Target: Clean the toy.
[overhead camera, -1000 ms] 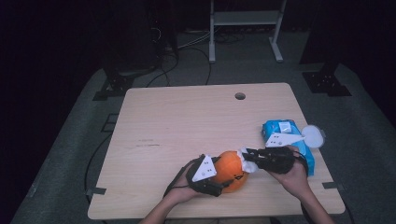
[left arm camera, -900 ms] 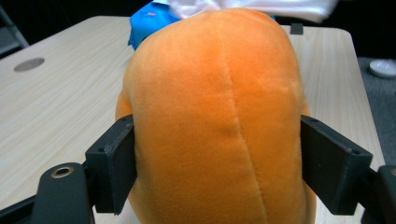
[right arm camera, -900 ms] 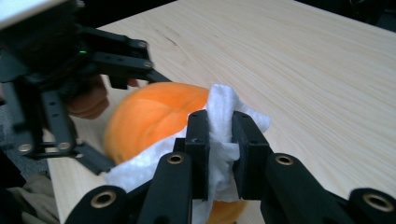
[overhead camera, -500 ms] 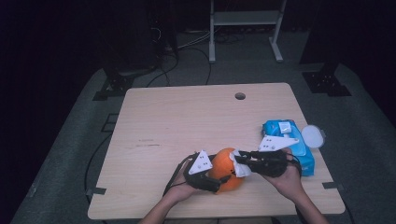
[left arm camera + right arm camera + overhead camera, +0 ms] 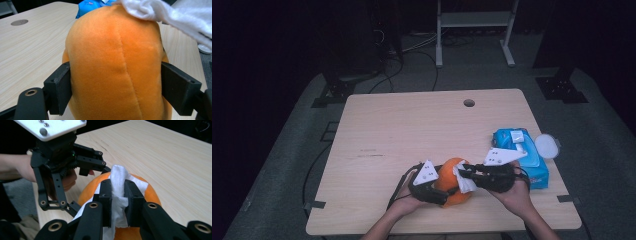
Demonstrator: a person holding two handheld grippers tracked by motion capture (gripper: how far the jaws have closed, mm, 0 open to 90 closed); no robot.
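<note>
An orange plush ball [image 5: 451,189] sits near the table's front edge. My left gripper [image 5: 437,192] holds it from the left, its black jaws pressed on both sides of the plush [image 5: 117,65]. These jaws have just been opening a little, with the plush still between them. My right gripper [image 5: 117,192] comes in from the right, shut on a white wipe [image 5: 118,176]. The wipe [image 5: 466,182] lies against the top of the ball, and its folds hang over the plush [image 5: 170,15].
A blue wipes pack [image 5: 519,152] lies at the table's right edge, just behind my right hand, with a round white lid [image 5: 546,146] beside it. A cable hole [image 5: 469,103] sits at the far side of the wooden table [image 5: 412,125].
My right gripper has moved left with the wipe, from beside the blue pack onto the orange ball. The left gripper has kept its place on the ball.
</note>
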